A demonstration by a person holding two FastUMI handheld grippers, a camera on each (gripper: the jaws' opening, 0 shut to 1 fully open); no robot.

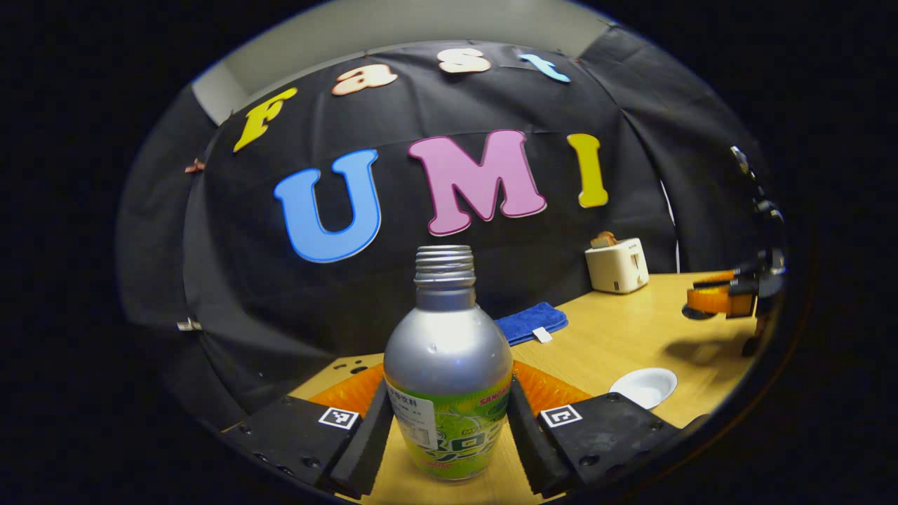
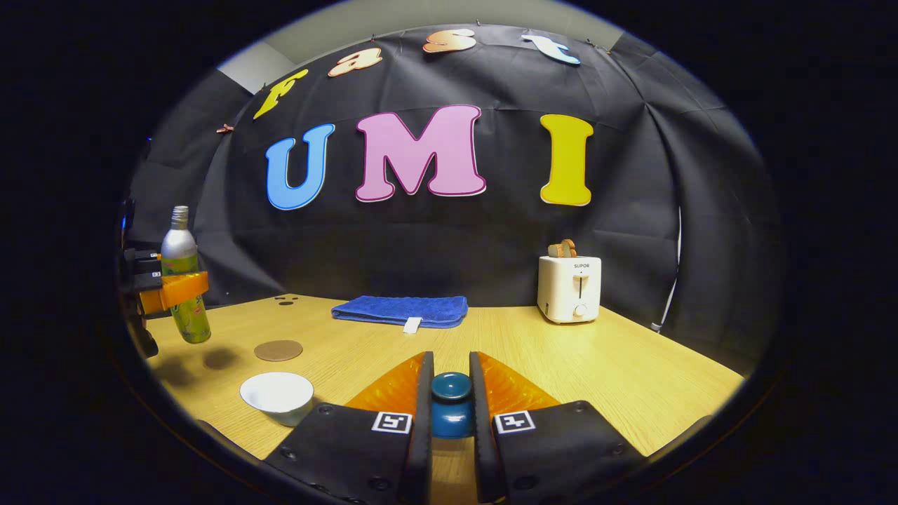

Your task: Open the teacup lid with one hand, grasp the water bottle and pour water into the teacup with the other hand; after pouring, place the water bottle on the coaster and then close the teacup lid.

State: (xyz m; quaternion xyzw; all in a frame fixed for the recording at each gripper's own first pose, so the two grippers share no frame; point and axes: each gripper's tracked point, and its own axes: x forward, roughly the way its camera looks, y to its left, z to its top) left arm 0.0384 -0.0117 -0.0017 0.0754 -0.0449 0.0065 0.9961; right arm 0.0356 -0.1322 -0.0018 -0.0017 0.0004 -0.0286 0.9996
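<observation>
Lid point(image 2: 450, 403) off, pinched in the right gripper point(image 2: 450, 407); left gripper point(image 1: 449, 421) clamps the water bottle point(image 1: 447, 365), lifted at frame left. Teacup point(image 2: 277, 396) lower left, open; pouring, coaster point(image 2: 278, 350), re-lidding remain.

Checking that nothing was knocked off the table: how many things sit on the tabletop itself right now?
4. The white teacup sits front left, the round coaster just behind it, the folded blue towel at back centre, the toaster back right. More may be hidden.
</observation>
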